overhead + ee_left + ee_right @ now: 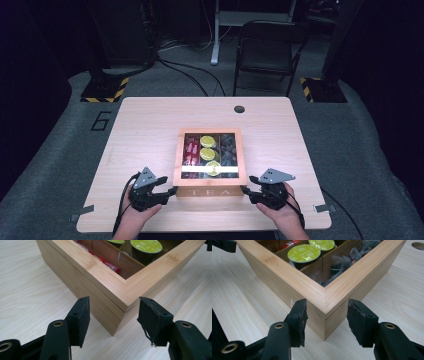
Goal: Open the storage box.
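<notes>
- The left gripper (170,191) sits at the near left corner of the square bamboo tea box with the glass-windowed lid (208,181). In the left gripper view its black jaws stand partway apart, one on each side of that corner (117,315), and their pads clear the wood — nothing is held.
- The right gripper (246,190) mirrors it at the near right corner. In the right gripper view the jaws flank the corner (325,315) with a slim gap on either side, so they too grip nothing.
- As I judge it, the work is a two-handed take of the box by its front corners, to lift or shift it or perhaps to raise the lid. The approach is done and both grippers are lined up — the squeeze on the wood and any move of the box are left.
- The box rests flat on the pale wooden desk (145,125), in its near half and roughly midway across, with the lid down.
- Its "TEA" front faces the person and its sides run square to the desk edges. The footprint is near square, so its long axis is hard to tell; the inner dividers run near to far.
- Inside, from left to right, lie red sachets (191,150), green-topped capsules (207,154) and dark wrapped pieces (228,149).
</notes>
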`<state>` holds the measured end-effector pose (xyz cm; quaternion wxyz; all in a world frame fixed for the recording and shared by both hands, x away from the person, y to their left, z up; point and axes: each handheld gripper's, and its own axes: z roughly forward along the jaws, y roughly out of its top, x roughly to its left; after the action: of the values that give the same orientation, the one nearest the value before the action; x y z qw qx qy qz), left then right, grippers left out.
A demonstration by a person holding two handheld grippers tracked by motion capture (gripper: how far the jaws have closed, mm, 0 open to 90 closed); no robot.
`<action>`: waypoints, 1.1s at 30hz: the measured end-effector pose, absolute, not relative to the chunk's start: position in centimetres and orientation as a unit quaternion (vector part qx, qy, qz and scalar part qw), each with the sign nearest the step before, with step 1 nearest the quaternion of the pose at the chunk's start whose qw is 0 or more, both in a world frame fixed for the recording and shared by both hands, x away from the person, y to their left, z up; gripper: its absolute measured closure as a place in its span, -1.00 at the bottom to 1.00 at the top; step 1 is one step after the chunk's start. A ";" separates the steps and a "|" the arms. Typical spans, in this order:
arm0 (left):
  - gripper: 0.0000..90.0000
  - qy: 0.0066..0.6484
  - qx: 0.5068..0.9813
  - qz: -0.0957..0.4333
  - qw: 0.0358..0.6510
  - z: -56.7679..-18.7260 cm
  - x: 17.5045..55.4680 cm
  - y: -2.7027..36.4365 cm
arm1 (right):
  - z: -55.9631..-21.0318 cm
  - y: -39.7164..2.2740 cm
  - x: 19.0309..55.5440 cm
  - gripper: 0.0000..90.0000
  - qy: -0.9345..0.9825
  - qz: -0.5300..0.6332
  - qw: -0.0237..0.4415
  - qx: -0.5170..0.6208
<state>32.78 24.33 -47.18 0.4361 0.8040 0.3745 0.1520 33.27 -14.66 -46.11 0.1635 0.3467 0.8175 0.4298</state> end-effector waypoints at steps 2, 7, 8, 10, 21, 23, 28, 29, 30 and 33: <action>-0.02 0.369 0.809 0.147 0.434 -47.3 32.8 24.1 | -46.3 -14.4 33.3 0.15 0.823 0.422 0.165 0.342; 0.04 0.363 0.815 0.145 0.429 -47.7 32.9 23.7 | -46.9 -14.1 33.5 0.20 0.830 0.411 0.165 0.339; 0.06 0.364 0.814 0.143 0.429 -47.9 32.9 23.5 | -47.1 -14.1 33.6 0.20 0.829 0.412 0.160 0.342; 0.09 0.365 0.815 0.142 0.427 -48.0 33.0 23.5 | -47.1 -14.1 33.7 0.24 0.829 0.410 0.156 0.346; 0.11 0.364 0.819 0.139 0.422 -48.2 33.0 23.3 | -47.3 -14.1 33.7 0.24 0.832 0.411 0.158 0.338; 0.11 0.363 0.819 0.141 0.421 -48.2 33.0 23.3 | -47.3 -14.1 33.6 0.24 0.831 0.410 0.160 0.341; 0.13 0.364 0.812 0.147 0.432 -47.9 32.9 23.4 | -47.3 -14.1 33.6 0.25 0.830 0.412 0.163 0.340; 0.12 0.365 0.811 0.149 0.432 -48.0 32.9 23.3 | -47.3 -14.1 33.6 0.25 0.830 0.411 0.162 0.340; 0.12 0.365 0.812 0.147 0.431 -47.9 32.9 23.3 | -47.3 -14.1 33.6 0.25 0.829 0.412 0.163 0.341; 0.12 0.362 0.813 0.150 0.431 -47.9 32.9 23.3 | -47.3 -14.0 33.6 0.25 0.830 0.411 0.163 0.341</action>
<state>32.91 23.33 -47.91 0.4305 0.8128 0.3625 0.1502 33.60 -14.04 -47.29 0.1627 0.3410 0.8296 0.4111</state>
